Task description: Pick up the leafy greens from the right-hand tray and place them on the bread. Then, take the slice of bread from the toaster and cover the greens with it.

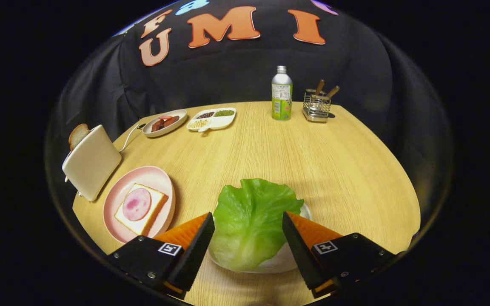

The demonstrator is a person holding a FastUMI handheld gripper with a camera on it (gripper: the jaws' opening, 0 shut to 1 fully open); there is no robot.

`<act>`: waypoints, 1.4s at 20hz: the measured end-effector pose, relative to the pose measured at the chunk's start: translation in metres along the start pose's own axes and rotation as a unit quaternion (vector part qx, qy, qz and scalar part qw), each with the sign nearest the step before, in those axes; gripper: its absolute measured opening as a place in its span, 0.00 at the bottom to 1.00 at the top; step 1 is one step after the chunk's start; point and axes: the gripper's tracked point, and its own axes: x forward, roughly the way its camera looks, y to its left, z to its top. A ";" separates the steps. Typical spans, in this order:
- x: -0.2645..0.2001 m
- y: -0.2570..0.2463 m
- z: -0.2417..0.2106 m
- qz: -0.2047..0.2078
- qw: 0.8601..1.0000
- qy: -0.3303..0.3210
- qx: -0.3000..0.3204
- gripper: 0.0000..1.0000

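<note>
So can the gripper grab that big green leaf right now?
Probably yes. The gripper is open, and the lettuce leaf lies right between its fingers on the white tray. Nothing sits on the leaf or blocks it, so closing should catch it.

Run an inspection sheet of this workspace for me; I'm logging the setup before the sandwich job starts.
Surface: wooden table, light grain.
Job's things: leafy greens lie on a white tray, between the fingers; bread topped with a round meat slice sits on a pink plate; a slice of bread stands in the toaster.
Clutter: plate of sausages, divided dish, bottle, wire utensil holder, all beyond the greens.
Grippers: gripper open, fingers either side of the greens, not pressing them.
Cables: toaster cord runs toward the sausage plate.
Surroundings: black cloth wall.
</note>
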 end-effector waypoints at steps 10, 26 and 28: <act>0.026 -0.022 -0.013 -0.066 0.990 0.126 0.015 0.78; 0.020 0.004 0.013 0.013 0.995 0.077 0.065 0.01; 0.012 0.007 0.024 0.025 0.996 0.054 0.059 0.01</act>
